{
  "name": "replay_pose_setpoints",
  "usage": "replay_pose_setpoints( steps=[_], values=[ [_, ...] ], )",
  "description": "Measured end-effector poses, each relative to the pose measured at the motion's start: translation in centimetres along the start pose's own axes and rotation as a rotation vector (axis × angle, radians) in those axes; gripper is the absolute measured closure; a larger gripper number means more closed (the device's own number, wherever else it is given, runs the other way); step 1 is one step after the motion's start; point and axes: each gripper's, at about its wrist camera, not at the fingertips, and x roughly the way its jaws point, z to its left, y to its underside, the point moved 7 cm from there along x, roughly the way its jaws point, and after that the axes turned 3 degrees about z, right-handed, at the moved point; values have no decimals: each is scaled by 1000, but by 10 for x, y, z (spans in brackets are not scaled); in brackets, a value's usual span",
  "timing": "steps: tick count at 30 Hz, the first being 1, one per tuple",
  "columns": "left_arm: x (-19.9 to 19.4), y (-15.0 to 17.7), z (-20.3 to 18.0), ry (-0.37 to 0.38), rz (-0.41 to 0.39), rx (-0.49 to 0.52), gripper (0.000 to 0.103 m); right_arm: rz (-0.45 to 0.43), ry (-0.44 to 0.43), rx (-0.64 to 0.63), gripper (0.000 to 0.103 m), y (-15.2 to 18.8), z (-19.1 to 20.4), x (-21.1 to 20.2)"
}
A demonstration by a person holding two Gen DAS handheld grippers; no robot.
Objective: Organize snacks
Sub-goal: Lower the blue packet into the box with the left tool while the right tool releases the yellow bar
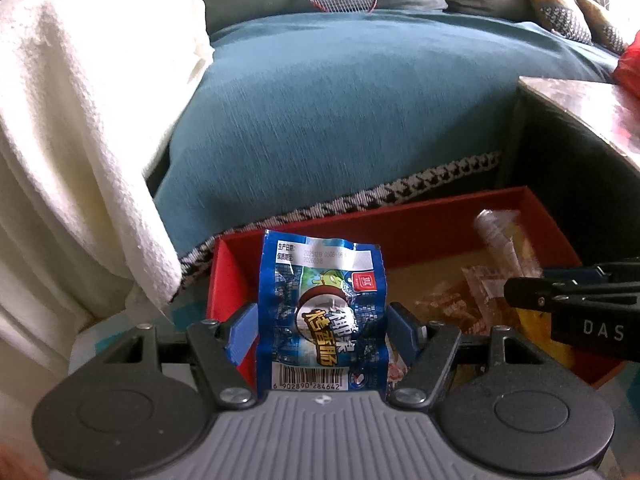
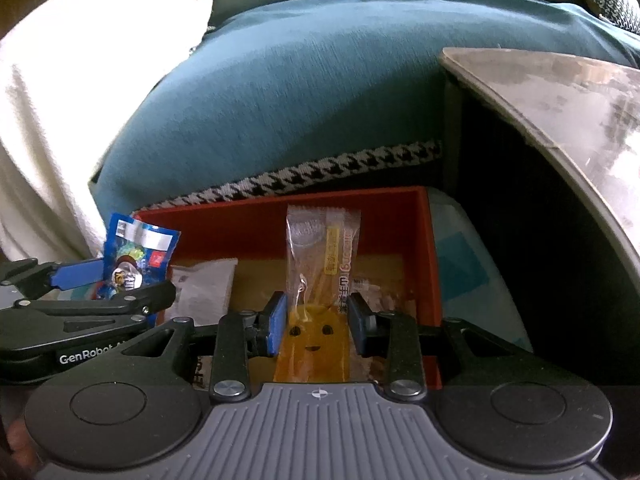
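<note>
My left gripper (image 1: 320, 326) is shut on a blue sausage snack packet (image 1: 322, 308), held upright over the left end of a red box (image 1: 420, 216). The right wrist view shows that same blue packet (image 2: 136, 260) at the left, above the box's left edge. My right gripper (image 2: 318, 320) is shut on a long clear packet with a yellow smiling snack (image 2: 320, 276), held upright over the middle of the red box (image 2: 248, 220). In the left wrist view the right gripper's black arm (image 1: 568, 300) reaches in from the right, and the clear packet (image 1: 500, 240) shows beyond it.
Several small wrapped snacks (image 1: 452, 304) lie on the box's yellowish floor, among them a pale sachet (image 2: 204, 288). A teal sofa cover (image 1: 340, 112) rises behind the box, a white towel (image 1: 72, 140) hangs at the left, and a table corner (image 2: 560, 96) juts in at the right.
</note>
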Motion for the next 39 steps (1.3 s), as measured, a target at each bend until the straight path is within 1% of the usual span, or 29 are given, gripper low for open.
replay_pose_setpoints(
  steps=[2, 7, 8, 10, 13, 17, 20, 25, 29, 32, 34, 35, 36, 39],
  values=[
    [2, -1, 0, 1, 12, -2, 40, 10, 0, -4, 62, 2, 1, 4],
    [7, 2, -2, 0, 29, 13, 39, 23, 1, -18, 56, 5, 3, 7],
    [7, 2, -2, 1, 29, 15, 38, 23, 0, -19, 54, 5, 3, 6],
    [4, 1, -1, -8, 19, 13, 29, 20, -3, -18, 53, 6, 4, 4],
    [0, -1, 0, -15, 2, 16, 26, 13, -6, -12, 51, 4, 4, 1],
    [-2, -2, 0, -10, 6, 11, 25, 8, -9, -11, 48, 3, 6, -1],
    [-3, 0, -1, -14, 6, 17, 25, -2, 0, -14, 43, 2, 6, -3],
    [-10, 0, -5, -6, -3, 27, 25, -13, 13, -4, 42, 0, 4, -7],
    [-16, 0, -7, -2, -12, 30, 25, -33, 23, -2, 36, -3, 2, -14],
    [-21, 0, -8, 4, -14, 28, 25, -41, 18, 2, 34, -6, 2, -19],
    [-24, 2, -9, 7, -13, 30, 25, -46, 21, 3, 30, -6, 3, -23],
    [-26, 3, -9, 8, -12, 30, 25, -48, 23, 0, 26, -6, 3, -25],
    [-28, 5, -9, 10, -12, 31, 25, -49, 25, -3, 24, -5, 4, -26],
    [-34, 8, -10, 21, -10, 31, 25, -44, 25, -9, 23, -2, 7, -30]
  ],
)
